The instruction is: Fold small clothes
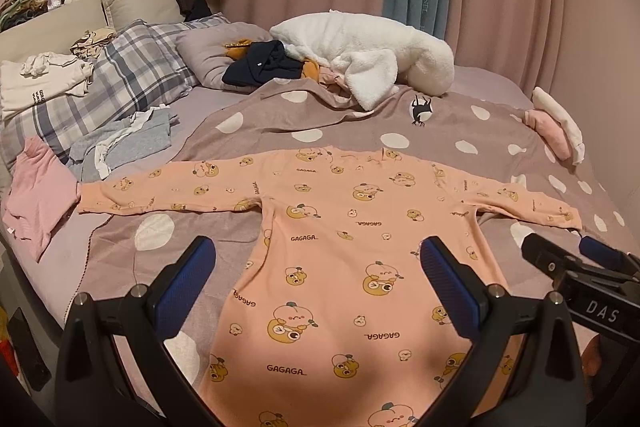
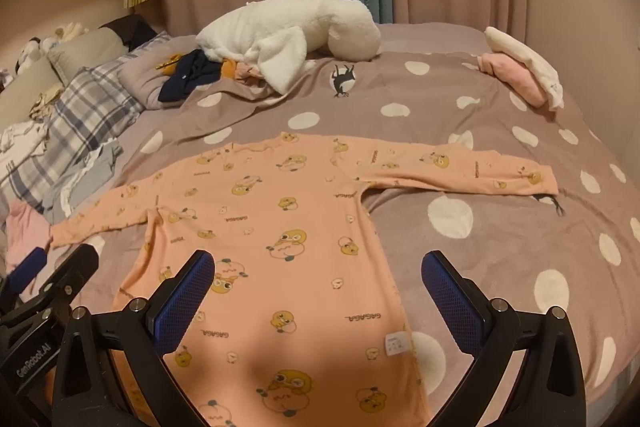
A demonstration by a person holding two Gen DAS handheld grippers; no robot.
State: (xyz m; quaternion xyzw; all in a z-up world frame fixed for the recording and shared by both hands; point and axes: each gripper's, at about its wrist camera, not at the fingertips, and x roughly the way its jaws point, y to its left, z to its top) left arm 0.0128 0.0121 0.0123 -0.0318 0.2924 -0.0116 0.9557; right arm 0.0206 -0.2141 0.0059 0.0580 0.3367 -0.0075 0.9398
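A peach long-sleeved shirt [image 1: 340, 227] printed with little cartoon figures and the word GAGAGA lies spread flat on the spotted blanket [image 1: 400, 115] that covers the bed, both sleeves stretched straight out to the sides. The left tool [image 1: 318, 259] hangs above the lower body of the shirt with its two blue-padded fingers wide apart and nothing between them. The right tool [image 2: 318, 275] hangs over the shirt's right edge, equally wide open and holding nothing; one finger is above the peach cloth, the other above the bare blanket beside it. A small white label [image 2: 396, 343] shows near that edge of the shirt. Beyond the shirt's collar, a fluffy white garment [image 1: 360, 55] lies heaped against some dark navy clothing [image 1: 264, 65]. Out past the shirt's left sleeve are a pink garment [image 1: 36, 187], a crumpled grey piece [image 1: 128, 143] and a plaid pillow [image 1: 116, 79]. Past the right sleeve, near the blanket's far corner, a folded pink piece [image 2: 516, 79] lies with a folded white piece [image 2: 528, 63] touching it.
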